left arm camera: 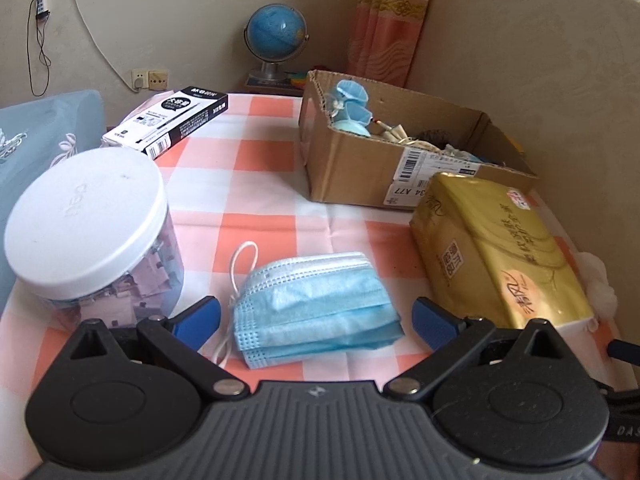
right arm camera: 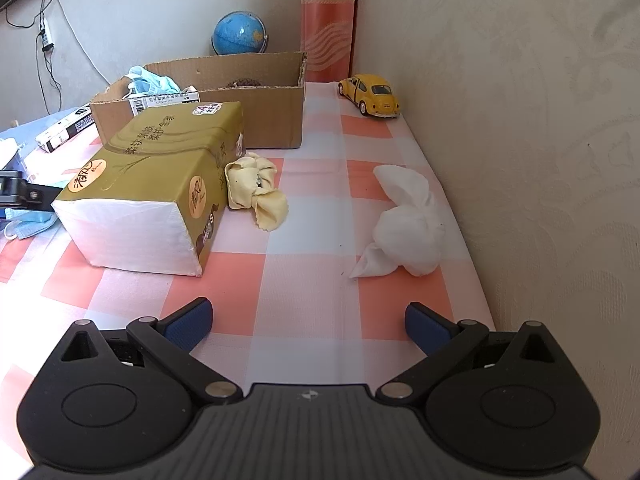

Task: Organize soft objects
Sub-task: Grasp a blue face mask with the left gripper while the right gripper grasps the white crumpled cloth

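Note:
A folded blue face mask (left arm camera: 316, 304) lies on the checked tablecloth, right between the blue pads of my open left gripper (left arm camera: 316, 320), which straddles it without touching. A cardboard box (left arm camera: 360, 168) at the back holds another blue mask (left arm camera: 350, 108) and some cords. In the right wrist view my right gripper (right arm camera: 308, 324) stands open over bare cloth. Ahead of it lie a knotted white cloth (right arm camera: 408, 224) to the right and a crumpled yellow cloth (right arm camera: 256, 190) beside the gold tissue pack (right arm camera: 152, 184). The same box (right arm camera: 264, 116) stands behind them.
A clear jar with a white lid (left arm camera: 88, 220) stands left of the mask, and a black and white pen box (left arm camera: 168, 122) lies behind it. The gold tissue pack (left arm camera: 496, 248) lies on the right. A yellow toy car (right arm camera: 370, 95) sits by the wall. A globe (left arm camera: 276, 36) stands behind the table.

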`<state>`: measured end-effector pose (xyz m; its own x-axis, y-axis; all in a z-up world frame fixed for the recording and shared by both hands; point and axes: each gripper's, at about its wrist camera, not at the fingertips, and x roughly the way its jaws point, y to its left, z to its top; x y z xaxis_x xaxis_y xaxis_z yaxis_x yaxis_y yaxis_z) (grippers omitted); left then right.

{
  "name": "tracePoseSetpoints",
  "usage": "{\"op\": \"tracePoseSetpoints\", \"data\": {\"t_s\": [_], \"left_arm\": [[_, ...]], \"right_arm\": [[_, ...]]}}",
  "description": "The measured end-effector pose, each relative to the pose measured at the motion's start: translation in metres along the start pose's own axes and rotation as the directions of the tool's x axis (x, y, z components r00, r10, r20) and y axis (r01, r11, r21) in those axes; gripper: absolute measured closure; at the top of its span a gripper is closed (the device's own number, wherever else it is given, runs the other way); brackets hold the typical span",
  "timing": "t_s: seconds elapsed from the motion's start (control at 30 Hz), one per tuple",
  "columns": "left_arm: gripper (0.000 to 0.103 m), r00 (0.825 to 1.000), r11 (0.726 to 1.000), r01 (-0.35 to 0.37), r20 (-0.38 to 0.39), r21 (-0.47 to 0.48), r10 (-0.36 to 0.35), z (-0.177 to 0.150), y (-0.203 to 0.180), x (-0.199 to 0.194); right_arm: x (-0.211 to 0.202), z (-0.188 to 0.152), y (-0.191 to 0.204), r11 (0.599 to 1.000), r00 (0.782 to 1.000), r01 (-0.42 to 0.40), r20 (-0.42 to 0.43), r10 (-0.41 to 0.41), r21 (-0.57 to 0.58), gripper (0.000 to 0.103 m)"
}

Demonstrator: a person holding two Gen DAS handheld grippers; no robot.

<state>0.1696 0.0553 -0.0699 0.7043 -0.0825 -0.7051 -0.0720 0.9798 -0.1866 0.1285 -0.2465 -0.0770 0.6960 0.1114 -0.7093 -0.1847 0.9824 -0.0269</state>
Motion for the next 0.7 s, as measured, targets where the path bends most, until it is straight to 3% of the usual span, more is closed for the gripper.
{"op": "tracePoseSetpoints", "data": {"t_s": [0.17,0.33,0.7], "left_arm": [[0.005,1.0,1.0,-0.018,-0.003,-0.001,0.018,-0.001,0.0,0.005],[0.016,1.0,1.0,-0.012,0.004,0.004,0.012,-0.002,0.0,0.005],[0.035,0.998,0.999,0.048,0.027,0.025,-0.049,0.002,0.003,-0.009]], "right_arm": [[-0.002,-0.005,0.0,1.0,1.0,-0.006,0.025,0.006,-0.006,0.0],[-0.003,-0.006,0.001,1.0,0.999,-0.014,0.033,0.014,-0.014,0.0],[-0.005,-0.006,0.004,1.0,0.999,-0.003,0.032,0.004,-0.02,0.0]]}}
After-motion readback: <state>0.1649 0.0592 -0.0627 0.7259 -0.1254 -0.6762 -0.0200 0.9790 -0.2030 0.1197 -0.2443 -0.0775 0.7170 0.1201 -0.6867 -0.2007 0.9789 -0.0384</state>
